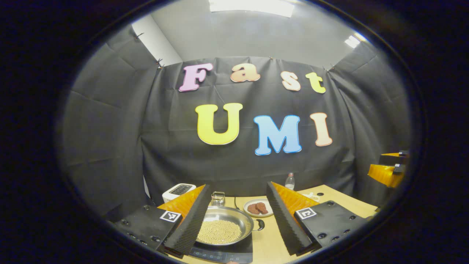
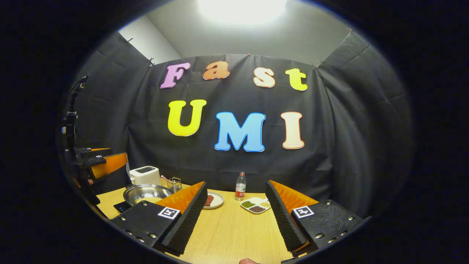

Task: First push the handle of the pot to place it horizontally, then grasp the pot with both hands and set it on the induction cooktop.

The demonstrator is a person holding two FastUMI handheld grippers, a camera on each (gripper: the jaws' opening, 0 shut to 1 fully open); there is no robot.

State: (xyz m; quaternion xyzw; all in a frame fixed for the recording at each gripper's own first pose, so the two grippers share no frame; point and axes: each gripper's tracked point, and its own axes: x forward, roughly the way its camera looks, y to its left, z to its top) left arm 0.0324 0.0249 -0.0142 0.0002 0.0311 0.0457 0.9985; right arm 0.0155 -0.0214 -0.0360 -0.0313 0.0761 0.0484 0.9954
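A steel pot [image 1: 224,230] holding pale beans rests on the black induction cooktop [image 1: 220,253], below and between my left gripper's fingers. Its dark handle [image 1: 259,224] sticks out to the right. My left gripper [image 1: 238,185] hovers above it, open and empty. In the right gripper view the pot [image 2: 146,193] and cooktop [image 2: 120,206] lie at the far left of the table. My right gripper [image 2: 236,183] is open over bare wood, holding nothing. The left gripper [image 2: 99,163] hangs raised at that view's left edge; the right gripper [image 1: 387,171] appears raised at the right of the left gripper view.
On the wooden table [image 2: 234,231] stand a white toaster [image 2: 145,175], a wire basket [image 2: 176,183], a plate with meat [image 2: 215,200], a water bottle [image 2: 240,186] and a divided dish of grains [image 2: 256,205]. Black cloth walls close in the back and sides.
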